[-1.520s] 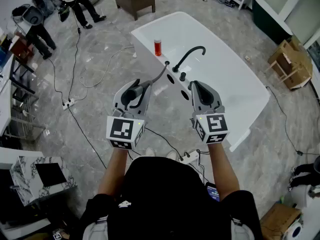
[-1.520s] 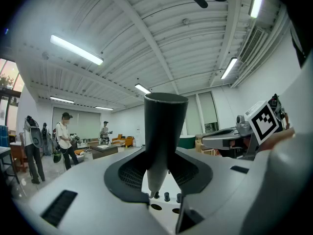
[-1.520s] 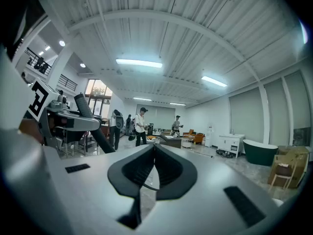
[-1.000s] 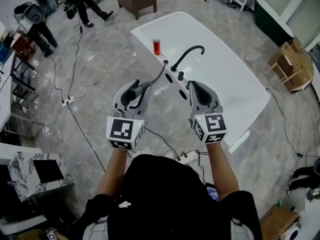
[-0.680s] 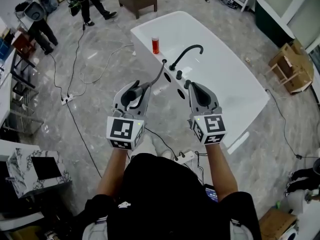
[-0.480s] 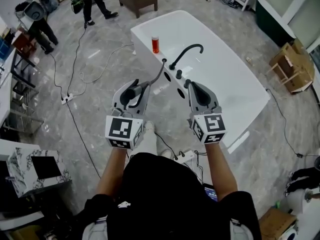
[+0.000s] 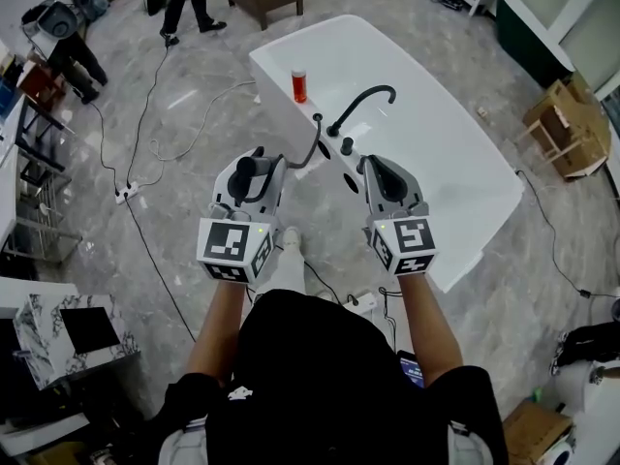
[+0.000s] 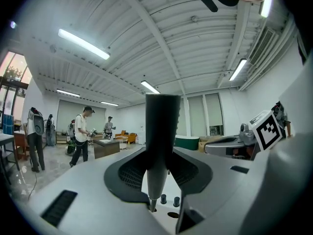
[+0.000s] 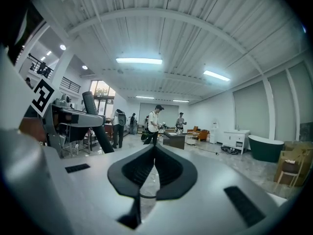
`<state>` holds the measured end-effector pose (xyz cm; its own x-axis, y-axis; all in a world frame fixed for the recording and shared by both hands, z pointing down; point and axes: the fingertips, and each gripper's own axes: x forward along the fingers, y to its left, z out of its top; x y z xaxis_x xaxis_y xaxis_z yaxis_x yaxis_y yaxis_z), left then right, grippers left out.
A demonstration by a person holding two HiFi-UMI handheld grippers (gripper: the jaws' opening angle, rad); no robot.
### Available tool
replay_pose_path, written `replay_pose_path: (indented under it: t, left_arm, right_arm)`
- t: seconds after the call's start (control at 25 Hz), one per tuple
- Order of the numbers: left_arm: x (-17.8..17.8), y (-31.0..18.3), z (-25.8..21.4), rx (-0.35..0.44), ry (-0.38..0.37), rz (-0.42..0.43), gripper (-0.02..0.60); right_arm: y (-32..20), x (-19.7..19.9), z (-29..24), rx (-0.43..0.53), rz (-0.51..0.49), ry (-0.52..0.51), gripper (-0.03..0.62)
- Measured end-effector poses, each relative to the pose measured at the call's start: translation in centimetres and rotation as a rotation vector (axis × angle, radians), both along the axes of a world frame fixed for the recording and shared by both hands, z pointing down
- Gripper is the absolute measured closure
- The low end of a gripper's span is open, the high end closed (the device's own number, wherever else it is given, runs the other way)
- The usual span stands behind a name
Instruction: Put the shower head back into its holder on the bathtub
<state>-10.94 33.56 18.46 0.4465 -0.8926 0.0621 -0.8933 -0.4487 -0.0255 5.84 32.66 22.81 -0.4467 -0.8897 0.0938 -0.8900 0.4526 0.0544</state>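
Beside the bathtub (image 7: 291, 46), you have stepped closer: left tool (image 7: 254, 163) pinches the shower head (image 8: 161, 126), right tool (image 7: 380, 163) pressed together empty, reseating still ahead.

bottle (image 7: 298, 85) on bathtub (image 7: 436, 153) rim — behind faucet (image 7: 363, 105) | shower head (image 8: 162, 126) left of faucet (in left gripper (image 7: 257, 161))

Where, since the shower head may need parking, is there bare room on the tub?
The tub is bare inside, right of the faucet. Crowded: its near rim, from the bottle past the faucet and knobs.
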Motion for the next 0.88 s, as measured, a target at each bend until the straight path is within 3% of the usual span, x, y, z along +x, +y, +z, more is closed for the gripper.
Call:
replay_pose_path:
  t: [0.88]
  left_arm:
    - [-4.4,-22.1,2.0,-0.072,-0.02,0.088,0.437]
  right_arm:
    - [-21.4,-5.0,0.9,-0.075,0.082,0.022,0.571]
